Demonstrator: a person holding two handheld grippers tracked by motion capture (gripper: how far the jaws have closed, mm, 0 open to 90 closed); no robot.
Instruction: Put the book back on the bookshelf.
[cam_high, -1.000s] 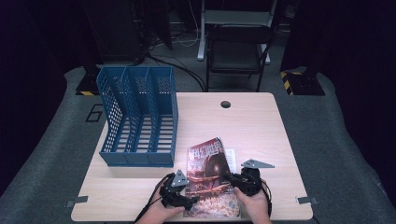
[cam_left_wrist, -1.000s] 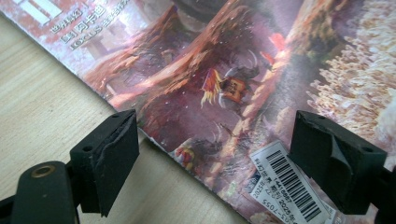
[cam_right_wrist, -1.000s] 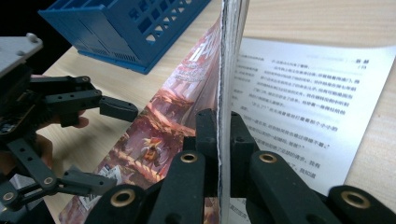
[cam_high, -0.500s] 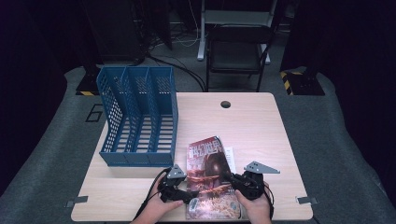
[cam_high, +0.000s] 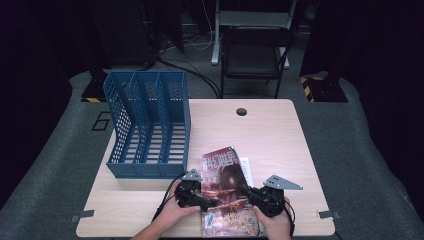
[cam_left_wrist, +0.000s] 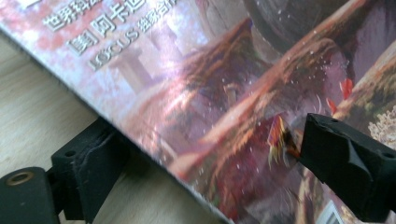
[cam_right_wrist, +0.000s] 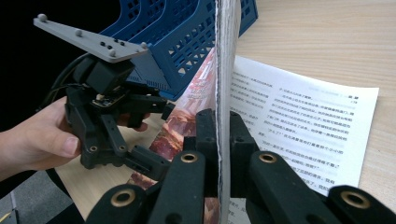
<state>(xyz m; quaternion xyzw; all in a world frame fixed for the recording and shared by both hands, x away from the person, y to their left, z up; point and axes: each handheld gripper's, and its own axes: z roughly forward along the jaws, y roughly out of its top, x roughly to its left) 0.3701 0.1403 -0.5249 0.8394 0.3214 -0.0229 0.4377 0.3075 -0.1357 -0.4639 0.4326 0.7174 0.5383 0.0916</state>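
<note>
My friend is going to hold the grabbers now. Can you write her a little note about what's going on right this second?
Right gripper: shut on the magazine's edge, pages pinched between its jaws.
Left gripper: open, jaws straddling the magazine's other edge, one under it, one over the cover, not clamped.
Magazine: at the near edge of the table, partly lifted, over a printed sheet lying flat.
Blue file organizer: stands at the table's left, its three slots look empty.
Done: magazine gripped on one side.
Left, probably: close the left gripper, lift the magazine, slide it into a slot.
</note>
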